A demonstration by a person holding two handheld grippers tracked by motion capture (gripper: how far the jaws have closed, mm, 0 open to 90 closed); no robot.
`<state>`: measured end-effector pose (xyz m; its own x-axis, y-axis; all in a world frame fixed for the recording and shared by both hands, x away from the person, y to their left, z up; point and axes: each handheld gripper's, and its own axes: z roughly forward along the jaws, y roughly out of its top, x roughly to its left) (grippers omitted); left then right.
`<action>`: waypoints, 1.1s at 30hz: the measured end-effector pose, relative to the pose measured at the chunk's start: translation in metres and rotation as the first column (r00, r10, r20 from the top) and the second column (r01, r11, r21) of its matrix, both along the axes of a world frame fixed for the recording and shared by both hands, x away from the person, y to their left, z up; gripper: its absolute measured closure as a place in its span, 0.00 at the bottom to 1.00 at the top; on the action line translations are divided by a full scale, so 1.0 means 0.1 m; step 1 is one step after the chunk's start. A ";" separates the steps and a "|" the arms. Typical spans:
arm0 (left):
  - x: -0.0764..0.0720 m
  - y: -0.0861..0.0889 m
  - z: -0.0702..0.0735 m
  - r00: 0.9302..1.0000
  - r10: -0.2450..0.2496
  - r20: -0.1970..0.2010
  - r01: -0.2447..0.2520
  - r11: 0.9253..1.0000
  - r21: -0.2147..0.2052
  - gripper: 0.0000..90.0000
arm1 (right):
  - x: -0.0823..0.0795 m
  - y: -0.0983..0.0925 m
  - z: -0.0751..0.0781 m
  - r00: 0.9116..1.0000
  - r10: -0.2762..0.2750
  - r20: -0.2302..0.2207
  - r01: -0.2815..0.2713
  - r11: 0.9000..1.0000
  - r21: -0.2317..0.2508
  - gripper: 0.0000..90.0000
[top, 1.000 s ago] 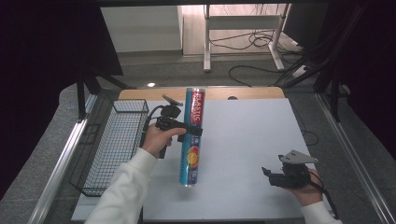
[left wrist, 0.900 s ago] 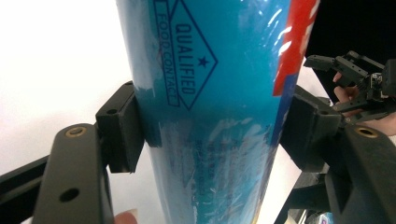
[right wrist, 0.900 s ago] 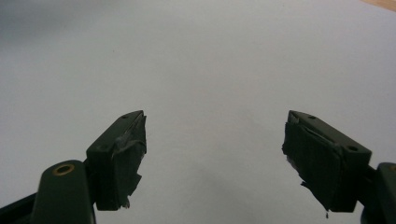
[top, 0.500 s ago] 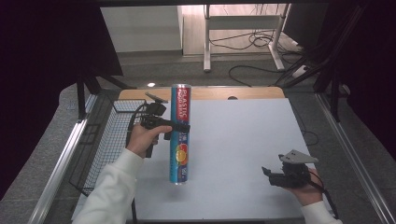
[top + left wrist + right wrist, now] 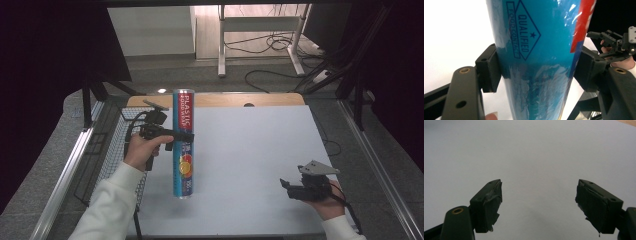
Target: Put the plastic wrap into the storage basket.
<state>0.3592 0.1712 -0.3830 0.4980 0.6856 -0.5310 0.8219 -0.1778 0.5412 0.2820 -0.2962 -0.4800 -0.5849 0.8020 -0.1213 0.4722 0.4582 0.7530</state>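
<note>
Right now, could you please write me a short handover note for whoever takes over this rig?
Left gripper: shut on the blue roll, gripped about mid-length, the roll upright and held off the white table. In the left gripper view both pads press its sides.
Right gripper: open and empty, low over the table near its right front.
Wire basket: left of the table, beside the left hand.
Done: roll picked up.
Left: probably carry the roll over the basket and set it inside; that is my guess from where it is held. Keep the right gripper out of the way.
</note>
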 end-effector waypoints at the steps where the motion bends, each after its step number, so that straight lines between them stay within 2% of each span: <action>1: -0.01 0.02 0.01 1.000 0.001 0.003 -0.001 1.000 0.001 0.36 | 0.00 0.00 0.00 1.000 0.000 -0.001 0.000 1.000 0.000 0.24; 7: -0.04 0.10 0.06 1.000 0.013 0.014 -0.013 1.000 -0.004 0.36 | 0.00 0.00 0.00 1.000 -0.001 -0.001 0.001 1.000 -0.002 0.24; 19: -0.18 0.40 0.17 0.998 0.055 0.032 -0.055 0.998 -0.020 0.36 | 0.01 0.00 0.00 1.000 -0.006 0.001 0.006 1.000 -0.002 0.24; 33: -0.23 0.61 0.17 0.995 0.096 0.033 -0.096 0.995 -0.021 0.36 | 0.02 0.00 -0.01 1.000 -0.005 0.001 0.005 1.000 -0.006 0.24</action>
